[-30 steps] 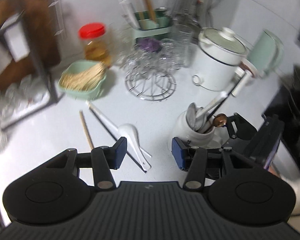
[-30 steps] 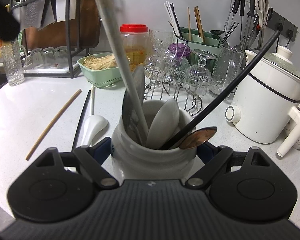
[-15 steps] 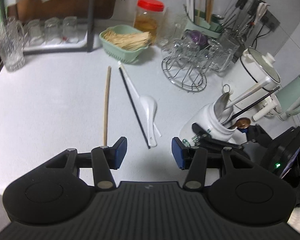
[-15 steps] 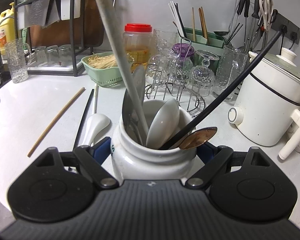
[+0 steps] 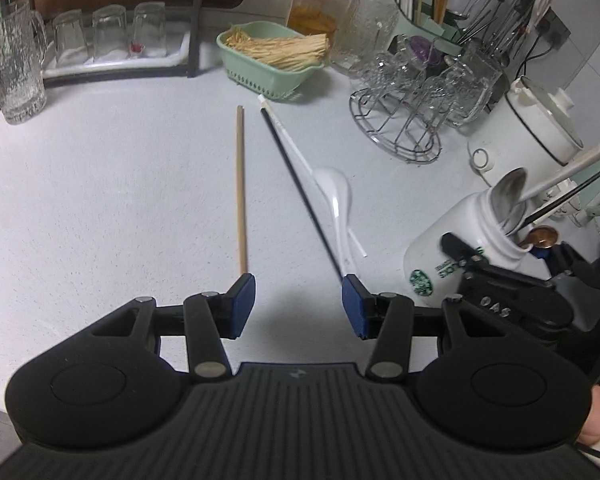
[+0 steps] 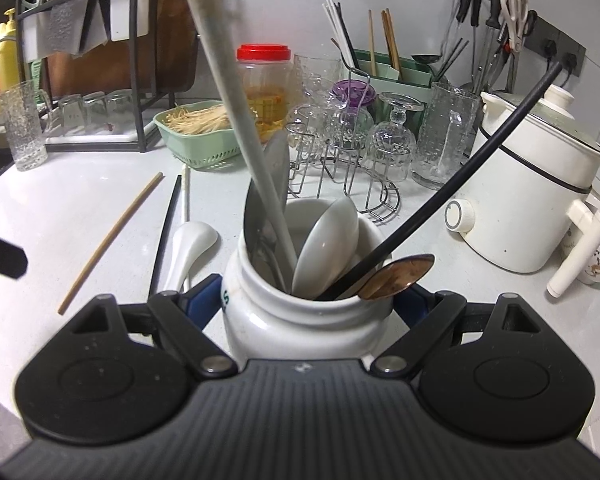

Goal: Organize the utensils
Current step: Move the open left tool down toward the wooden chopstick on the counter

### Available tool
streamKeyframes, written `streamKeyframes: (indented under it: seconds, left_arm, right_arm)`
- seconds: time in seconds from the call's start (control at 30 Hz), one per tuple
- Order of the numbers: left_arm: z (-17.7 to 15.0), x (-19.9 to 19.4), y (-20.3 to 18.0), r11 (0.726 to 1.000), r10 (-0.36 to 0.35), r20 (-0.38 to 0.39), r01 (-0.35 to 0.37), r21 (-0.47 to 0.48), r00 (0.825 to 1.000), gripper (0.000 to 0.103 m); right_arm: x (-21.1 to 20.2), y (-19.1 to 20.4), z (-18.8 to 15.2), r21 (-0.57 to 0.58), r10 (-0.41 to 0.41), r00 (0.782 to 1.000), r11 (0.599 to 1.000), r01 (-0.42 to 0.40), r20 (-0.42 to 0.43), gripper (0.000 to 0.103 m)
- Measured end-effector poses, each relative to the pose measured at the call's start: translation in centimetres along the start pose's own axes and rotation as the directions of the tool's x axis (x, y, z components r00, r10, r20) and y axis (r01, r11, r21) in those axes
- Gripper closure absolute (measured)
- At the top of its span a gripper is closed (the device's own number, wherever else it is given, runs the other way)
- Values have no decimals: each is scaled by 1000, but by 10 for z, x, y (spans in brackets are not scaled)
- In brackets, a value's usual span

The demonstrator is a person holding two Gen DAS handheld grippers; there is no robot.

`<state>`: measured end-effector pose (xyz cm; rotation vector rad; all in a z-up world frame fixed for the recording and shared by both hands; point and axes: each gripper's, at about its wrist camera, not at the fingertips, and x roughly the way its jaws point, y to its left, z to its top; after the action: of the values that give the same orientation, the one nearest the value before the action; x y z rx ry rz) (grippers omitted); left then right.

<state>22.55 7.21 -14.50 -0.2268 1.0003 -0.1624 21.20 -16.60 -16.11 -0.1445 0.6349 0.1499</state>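
Observation:
My right gripper (image 6: 308,304) is shut on a white ceramic utensil jar (image 6: 300,320) that holds spoons and chopsticks; the jar also shows in the left wrist view (image 5: 456,252), with the right gripper (image 5: 500,292) around it. On the white counter lie a wooden chopstick (image 5: 241,188), a black chopstick (image 5: 300,188), a white chopstick (image 5: 296,152) and a white ceramic spoon (image 5: 336,200). My left gripper (image 5: 298,304) is open and empty, hovering above the counter just short of the near ends of the chopsticks.
A green basket of sticks (image 5: 272,60), a red-lidded jar (image 5: 320,4), a wire glass rack (image 5: 412,112), a white cooker (image 5: 540,128) and a green chopstick holder (image 6: 384,72) stand at the back. A tall glass (image 5: 14,68) and a dish rack (image 5: 112,40) stand left.
My left gripper has swung left and pulled back from the jar, and now faces the loose chopsticks and spoon. The right gripper has kept its hold on the jar.

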Motion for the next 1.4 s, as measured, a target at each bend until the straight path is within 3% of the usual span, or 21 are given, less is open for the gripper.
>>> streamKeyframes:
  seconds: [0.2,0.37,0.63,1.13,1.4]
  left_arm:
    - [-5,16,20,1000,-17,2,17,-6,1000,50]
    - [-9,36,25,1000,-12,-20,12,14,1000,57]
    - [-3,72,24,997,56,-34,-54,53,998,71]
    - [82,121,31,985,140,69,-146,93,988,71]
    - [120,147,33,976,177,85,-186,113,981,71]
  right_arm:
    - [3,3,3,10,-19,1000,1000,19,-13,12]
    - [3,4,4,19,-35,999,999,35,-29,12]
    - [5,5,7,10,-36,998,999,37,-51,12]
    - [5,5,8,1,-32,998,999,32,-60,12]
    - [5,4,6,5,-30,998,1000,31,-49,12]
